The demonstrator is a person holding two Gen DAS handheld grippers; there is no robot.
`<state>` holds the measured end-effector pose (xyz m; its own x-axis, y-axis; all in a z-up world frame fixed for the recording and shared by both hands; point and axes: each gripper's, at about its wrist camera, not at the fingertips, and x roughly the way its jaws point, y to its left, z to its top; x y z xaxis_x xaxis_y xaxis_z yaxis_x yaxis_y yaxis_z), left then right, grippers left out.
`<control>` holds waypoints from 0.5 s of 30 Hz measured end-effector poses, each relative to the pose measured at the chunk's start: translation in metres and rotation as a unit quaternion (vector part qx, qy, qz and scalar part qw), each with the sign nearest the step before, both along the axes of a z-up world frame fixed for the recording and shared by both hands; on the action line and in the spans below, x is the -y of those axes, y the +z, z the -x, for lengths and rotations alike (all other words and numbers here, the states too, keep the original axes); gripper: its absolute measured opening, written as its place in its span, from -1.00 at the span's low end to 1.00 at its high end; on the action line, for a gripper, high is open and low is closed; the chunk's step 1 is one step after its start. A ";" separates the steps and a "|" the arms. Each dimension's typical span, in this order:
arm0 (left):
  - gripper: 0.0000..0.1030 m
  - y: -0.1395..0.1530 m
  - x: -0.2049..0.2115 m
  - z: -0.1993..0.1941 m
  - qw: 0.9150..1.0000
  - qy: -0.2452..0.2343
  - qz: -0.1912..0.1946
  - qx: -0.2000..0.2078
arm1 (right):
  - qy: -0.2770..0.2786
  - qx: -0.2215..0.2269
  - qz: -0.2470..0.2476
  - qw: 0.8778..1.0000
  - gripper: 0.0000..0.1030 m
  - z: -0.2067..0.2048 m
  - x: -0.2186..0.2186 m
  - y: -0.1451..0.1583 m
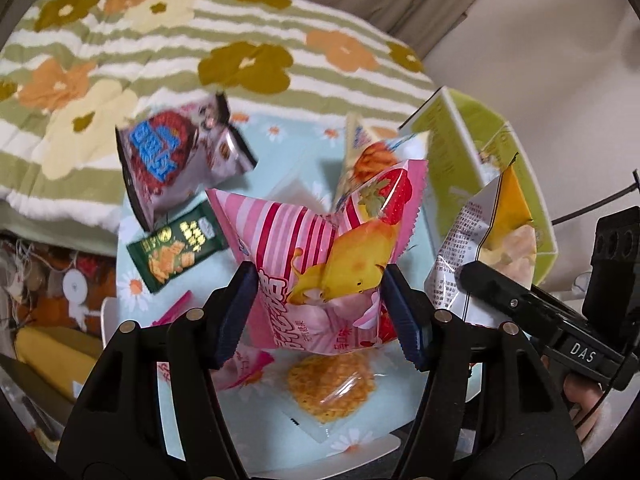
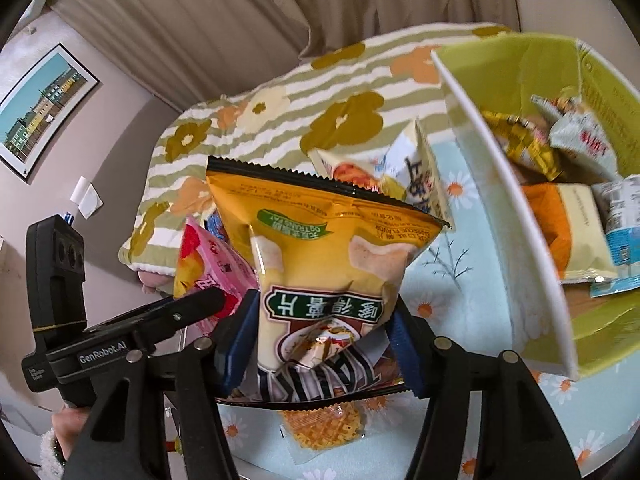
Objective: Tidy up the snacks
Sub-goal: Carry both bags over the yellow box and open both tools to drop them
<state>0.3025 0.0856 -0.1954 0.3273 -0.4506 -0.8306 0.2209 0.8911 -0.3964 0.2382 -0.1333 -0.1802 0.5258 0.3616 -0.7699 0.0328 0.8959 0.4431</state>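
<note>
Pinched between the left hand-held gripper, a pink strawberry snack bag hangs above the daisy-print worktop. Alongside, the right hand-held gripper clamps a yellow chip bag upside down, near the green box holding several packets. Below lies a clear-wrapped round noodle cake.

A striped floral blanket is lying over the bed behind the daisy-patterned surface. Beige curtains are hanging beyond it, and a framed picture is hanging on the wall.
</note>
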 end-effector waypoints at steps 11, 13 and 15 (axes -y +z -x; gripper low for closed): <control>0.17 0.075 0.032 0.001 0.996 -0.037 0.032 0.070 | -0.047 0.062 0.002 0.997 0.09 0.025 0.040 0.062; 0.16 0.087 0.045 0.001 0.995 -0.043 0.034 0.082 | -0.057 0.074 0.003 0.996 0.09 0.029 0.057 0.074; 0.16 0.098 0.060 0.001 0.994 -0.048 0.036 0.092 | -0.065 0.085 0.007 0.994 0.09 0.034 0.076 0.083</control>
